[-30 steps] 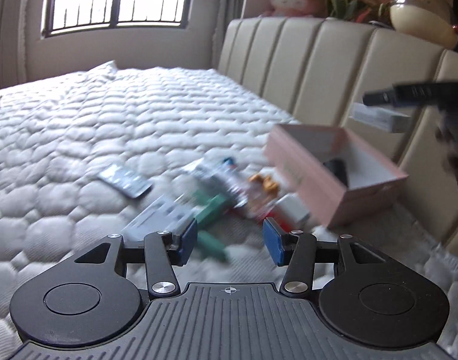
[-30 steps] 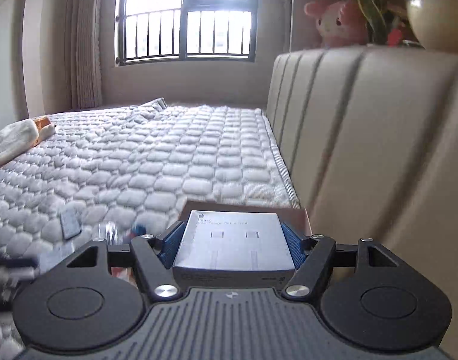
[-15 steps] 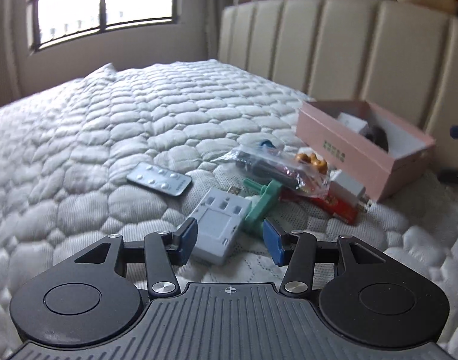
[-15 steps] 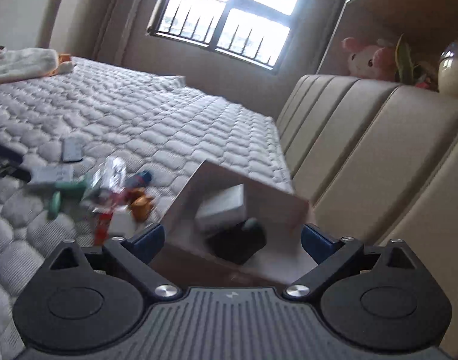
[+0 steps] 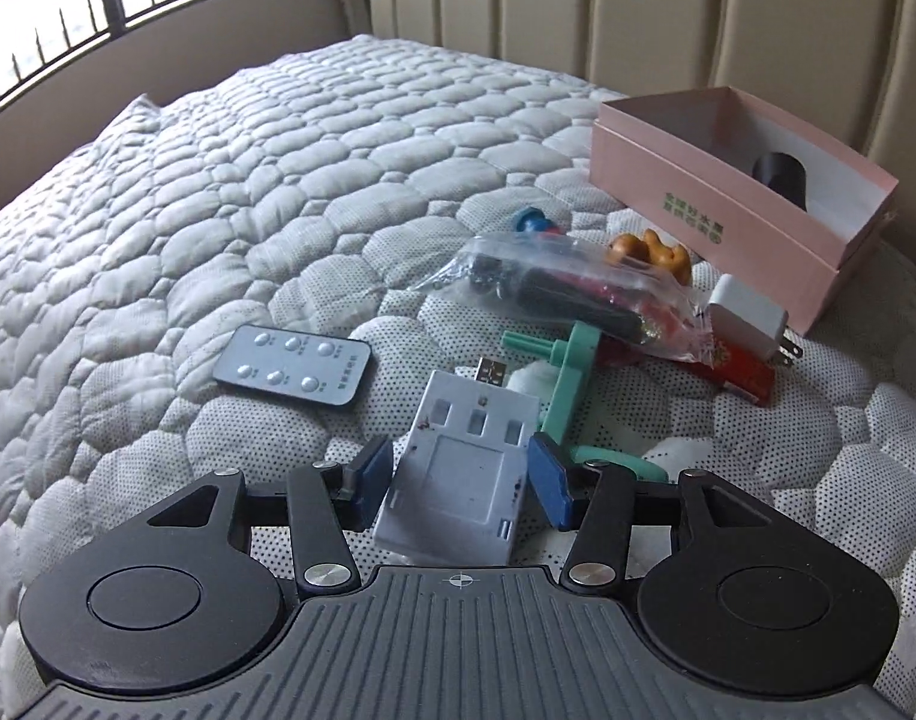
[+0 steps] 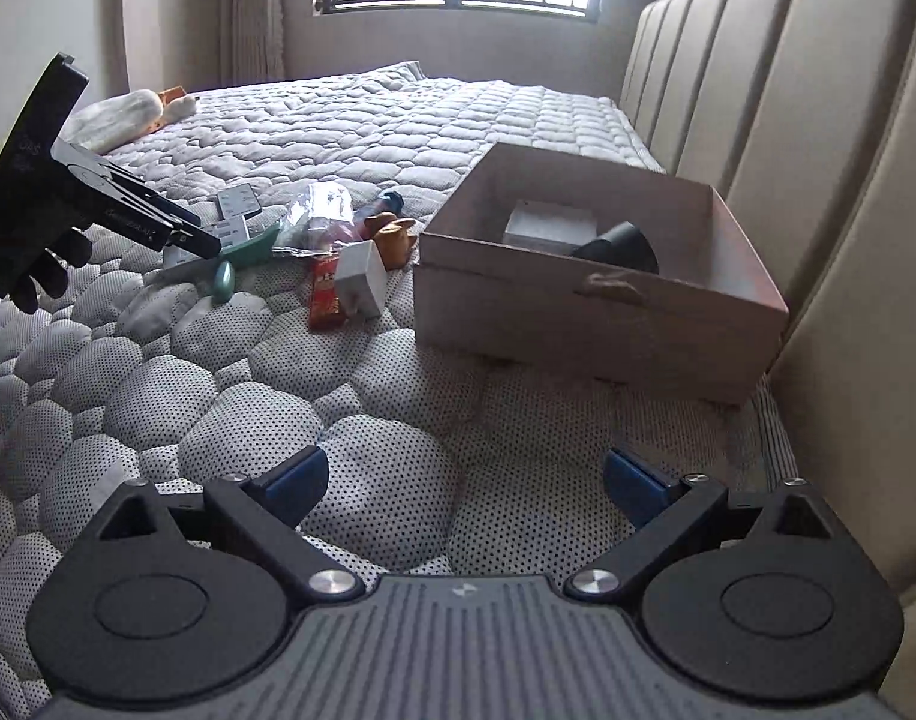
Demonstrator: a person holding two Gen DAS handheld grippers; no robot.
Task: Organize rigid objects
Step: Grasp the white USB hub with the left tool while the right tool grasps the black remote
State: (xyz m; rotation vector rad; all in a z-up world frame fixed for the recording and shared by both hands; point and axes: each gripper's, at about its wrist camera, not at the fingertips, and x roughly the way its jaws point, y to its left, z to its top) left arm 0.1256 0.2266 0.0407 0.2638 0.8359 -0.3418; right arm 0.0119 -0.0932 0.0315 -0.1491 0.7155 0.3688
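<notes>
White plastic USB hub (image 5: 463,468) lies on the quilted bed (image 5: 218,192), between the parted, non-touching pads of the left hand-held gripper (image 5: 460,480). Grey remote (image 5: 293,365) at its 10 o'clock; green piece (image 5: 568,381) at 2. Pink box (image 6: 595,294): only the right view shows the white carton (image 6: 550,227) inside, beside a black item (image 6: 619,247). Right hand-held gripper (image 6: 463,480): spread wide, holding nothing, over bare quilt.
</notes>
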